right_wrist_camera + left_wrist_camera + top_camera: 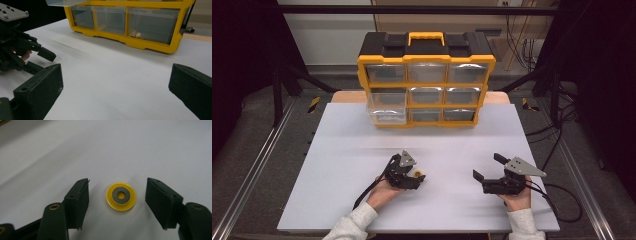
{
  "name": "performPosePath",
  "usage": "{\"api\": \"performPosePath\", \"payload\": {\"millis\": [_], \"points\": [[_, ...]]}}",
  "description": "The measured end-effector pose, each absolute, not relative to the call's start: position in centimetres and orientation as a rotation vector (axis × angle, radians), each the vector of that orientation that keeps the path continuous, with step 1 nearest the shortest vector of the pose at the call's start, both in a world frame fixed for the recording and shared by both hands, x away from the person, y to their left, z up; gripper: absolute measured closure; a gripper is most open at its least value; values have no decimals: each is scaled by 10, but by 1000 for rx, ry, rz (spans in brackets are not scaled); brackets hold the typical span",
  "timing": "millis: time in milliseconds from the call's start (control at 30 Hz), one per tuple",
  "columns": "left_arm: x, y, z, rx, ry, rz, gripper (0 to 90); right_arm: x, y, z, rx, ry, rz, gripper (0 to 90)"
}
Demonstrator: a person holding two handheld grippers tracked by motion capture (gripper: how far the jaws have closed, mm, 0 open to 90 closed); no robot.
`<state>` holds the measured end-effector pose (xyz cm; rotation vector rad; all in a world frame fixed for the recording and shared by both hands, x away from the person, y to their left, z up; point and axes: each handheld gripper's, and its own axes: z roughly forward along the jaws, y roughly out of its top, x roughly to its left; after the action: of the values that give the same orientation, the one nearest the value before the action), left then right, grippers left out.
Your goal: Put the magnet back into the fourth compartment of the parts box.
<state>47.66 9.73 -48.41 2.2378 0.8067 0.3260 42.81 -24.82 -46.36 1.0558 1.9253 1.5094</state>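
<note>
- The left hand-held gripper [117, 195] points down at the white table [362, 150], its two black jaws standing apart on either side of a small yellow disc [121, 196].
- The yellow disc lies flat on the table, with a grey ring in its middle (a hole shows at the ring's centre); a gap of bare table shows between it and each jaw, so neither pad presses on it.
- In the high view the same disc [418, 175] sits just at the tip of the left hand-held gripper [414, 172], near the front middle of the table, with the person's left hand [384, 192] behind it.
- The right hand-held gripper [484, 167] rests low over the table at the right, well apart from the disc, its jaws wide apart with nothing between them; the person's right hand [517, 197] holds it.
- A yellow and black organiser [426, 80] with clear drawers stands at the far edge of the table; its lower-left drawer [387, 116] is pulled partly out.
- From the right gripper view the organiser [140, 42] stands ahead, and the left hand-held gripper [37, 53] shows off to one side.
</note>
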Motion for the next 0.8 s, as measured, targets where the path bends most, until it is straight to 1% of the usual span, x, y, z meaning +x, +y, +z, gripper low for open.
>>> {"api": "performPosePath", "payload": {"millis": [167,333,533,733,800], "points": [[476,96,-486,2251,803,329,456,428,-249,-463,1058,1922,1511,0],[475,95,-485,2251,809,330,517,428,-249,-463,1058,1919,1513,0],[474,94,-485,2256,825,345,554,428,-249,-463,1063,1922,1510,0],[475,94,-485,2252,846,340,612,428,-249,-463,1064,1922,1508,0],[475,94,-485,2253,846,341,616,428,-249,-463,1065,1923,1510,0]]}}
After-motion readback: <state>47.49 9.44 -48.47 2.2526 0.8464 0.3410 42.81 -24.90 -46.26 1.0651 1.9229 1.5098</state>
